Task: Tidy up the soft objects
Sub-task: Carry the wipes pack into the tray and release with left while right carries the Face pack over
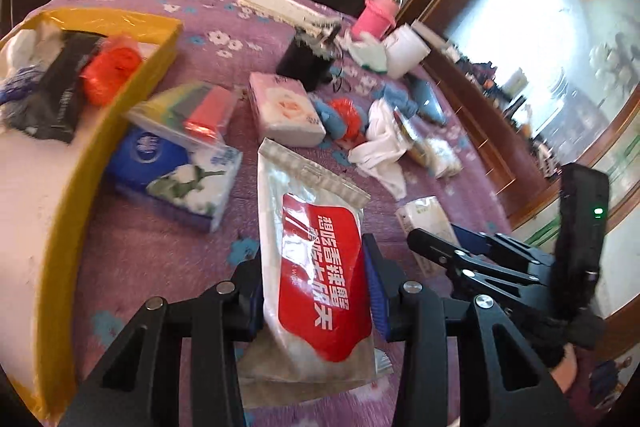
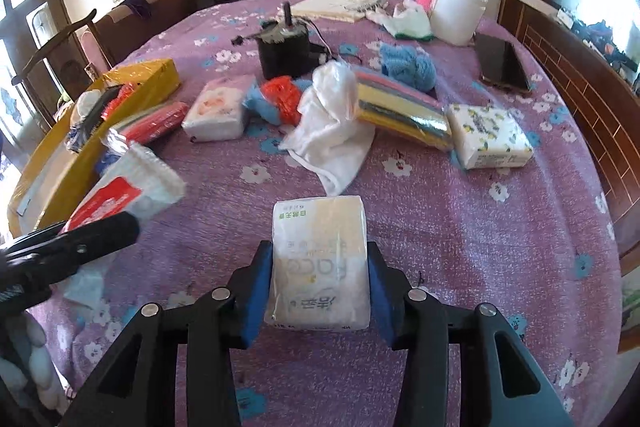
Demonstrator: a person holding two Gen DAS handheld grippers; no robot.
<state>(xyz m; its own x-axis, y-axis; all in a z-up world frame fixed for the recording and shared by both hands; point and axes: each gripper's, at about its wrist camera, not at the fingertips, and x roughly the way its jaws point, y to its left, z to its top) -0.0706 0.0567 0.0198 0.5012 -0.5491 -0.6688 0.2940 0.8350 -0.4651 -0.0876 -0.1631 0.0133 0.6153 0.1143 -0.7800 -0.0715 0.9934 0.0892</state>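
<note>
Both claws hold a pack; the yellow box [image 1: 160, 55] lies to the left.

The left gripper [image 1: 316, 291] pinches the red wipes pack [image 1: 320, 267], its long axis pointing away from the claw. The right gripper [image 2: 320, 291] pinches a white tissue pack [image 2: 320, 263]. The left hand is nearer to the box.

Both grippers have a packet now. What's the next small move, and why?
Probably carry the left gripper with its red-labelled wipes packet to the yellow box on its left: the pads already pinch it, and soft items lie in the box. The right gripper holds the white tissue pack.
</note>
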